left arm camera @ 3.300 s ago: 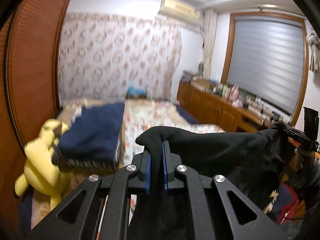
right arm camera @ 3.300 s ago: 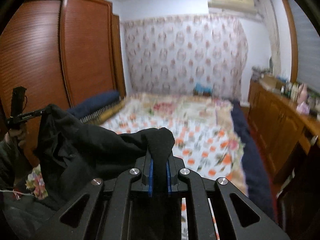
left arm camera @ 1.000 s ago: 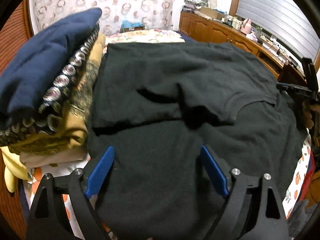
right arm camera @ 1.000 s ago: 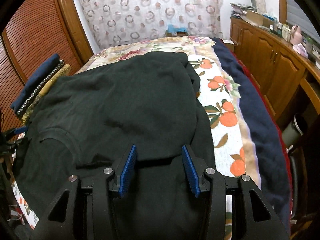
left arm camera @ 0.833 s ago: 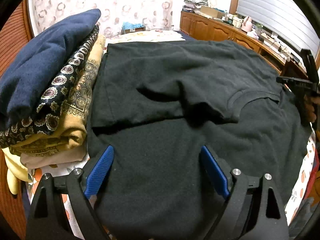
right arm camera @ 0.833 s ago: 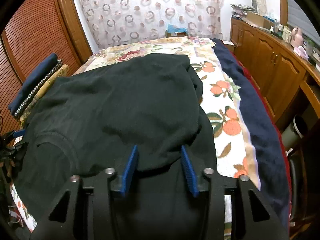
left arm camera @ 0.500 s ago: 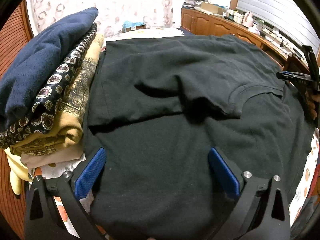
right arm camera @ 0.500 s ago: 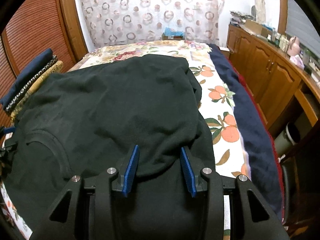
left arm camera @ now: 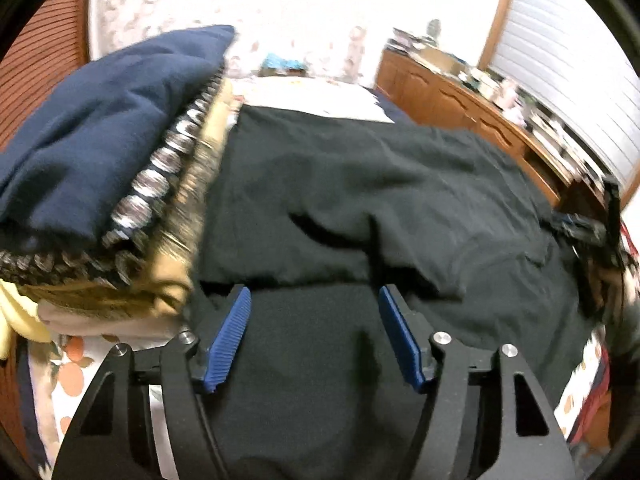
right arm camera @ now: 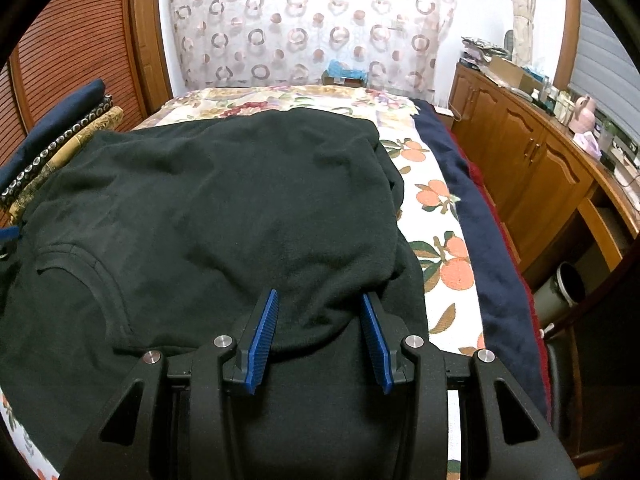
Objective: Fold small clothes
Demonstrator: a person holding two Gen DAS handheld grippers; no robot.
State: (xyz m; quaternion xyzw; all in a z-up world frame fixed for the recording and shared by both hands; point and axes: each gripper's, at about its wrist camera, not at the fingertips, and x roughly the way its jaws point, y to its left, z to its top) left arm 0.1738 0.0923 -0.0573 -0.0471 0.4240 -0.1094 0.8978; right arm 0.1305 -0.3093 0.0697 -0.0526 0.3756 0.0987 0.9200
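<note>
A black T-shirt (right arm camera: 224, 216) lies spread on the bed, its far part folded back over the near part; the collar shows at the left. It also shows in the left wrist view (left arm camera: 360, 200). My right gripper (right arm camera: 318, 332) is open, its blue pads on either side of the folded edge, just above the cloth. My left gripper (left arm camera: 316, 332) is open and empty above the shirt's near left part. The right gripper (left arm camera: 592, 228) also appears at the far right of the left wrist view, which is blurred.
A stack of folded clothes (left arm camera: 112, 184), navy on top, sits left of the shirt. The bed has a floral sheet (right arm camera: 440, 208) and a navy blanket (right arm camera: 480, 240) along its right side. Wooden cabinets (right arm camera: 540, 168) stand to the right. A slatted wardrobe (right arm camera: 72, 52) is on the left.
Both grippers held the shirt up 3.3 s ago; it now lies folded on the bed and both are open. In the last half second the left jaws narrowed and the view tilted.
</note>
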